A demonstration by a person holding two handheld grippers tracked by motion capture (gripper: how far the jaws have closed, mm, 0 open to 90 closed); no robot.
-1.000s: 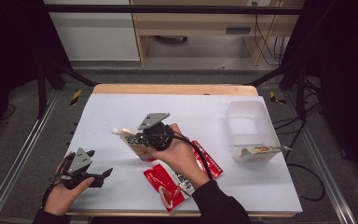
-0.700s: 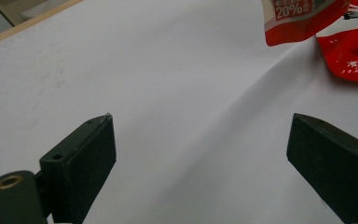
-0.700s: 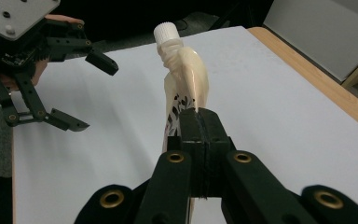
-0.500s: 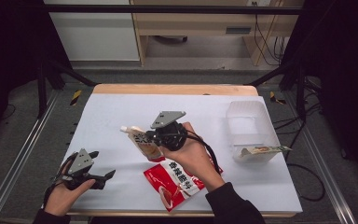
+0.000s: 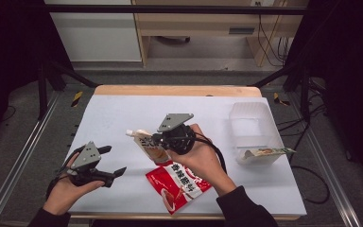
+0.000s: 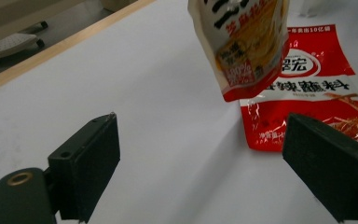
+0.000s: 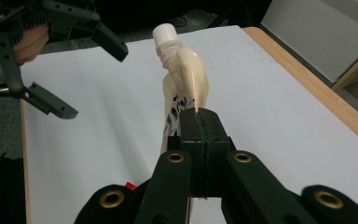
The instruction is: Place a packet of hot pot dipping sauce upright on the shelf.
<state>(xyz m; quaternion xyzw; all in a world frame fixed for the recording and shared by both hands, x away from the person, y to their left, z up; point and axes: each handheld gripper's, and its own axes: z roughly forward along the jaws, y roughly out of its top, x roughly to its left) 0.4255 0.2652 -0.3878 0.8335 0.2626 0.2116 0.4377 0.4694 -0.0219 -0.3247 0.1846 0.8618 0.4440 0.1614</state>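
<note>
My right gripper (image 5: 159,140) is shut on a cream spouted pouch (image 5: 147,145) with a white cap and holds it above the middle of the white table (image 5: 113,113). In the right gripper view the jaws (image 7: 199,117) pinch the pouch (image 7: 185,77) along its edge, spout pointing away. A red snack packet (image 5: 180,185) lies flat near the front edge, under the right hand. At the front left my left gripper (image 5: 115,161) stands open and empty. Its view shows the hanging pouch (image 6: 242,44) and the red packet (image 6: 310,93) beyond its open jaws (image 6: 203,126).
A clear plastic container (image 5: 251,124) stands at the right of the table, with a flat cream and green packet (image 5: 264,153) lying by its front edge. The table's wooden back edge (image 5: 175,90) runs across. My left gripper (image 7: 95,83) hangs close, left of the pouch.
The right gripper has carried the pouch up and to the right, uncovering more of the red packet. The left gripper has risen off the table and shifted slightly right.
</note>
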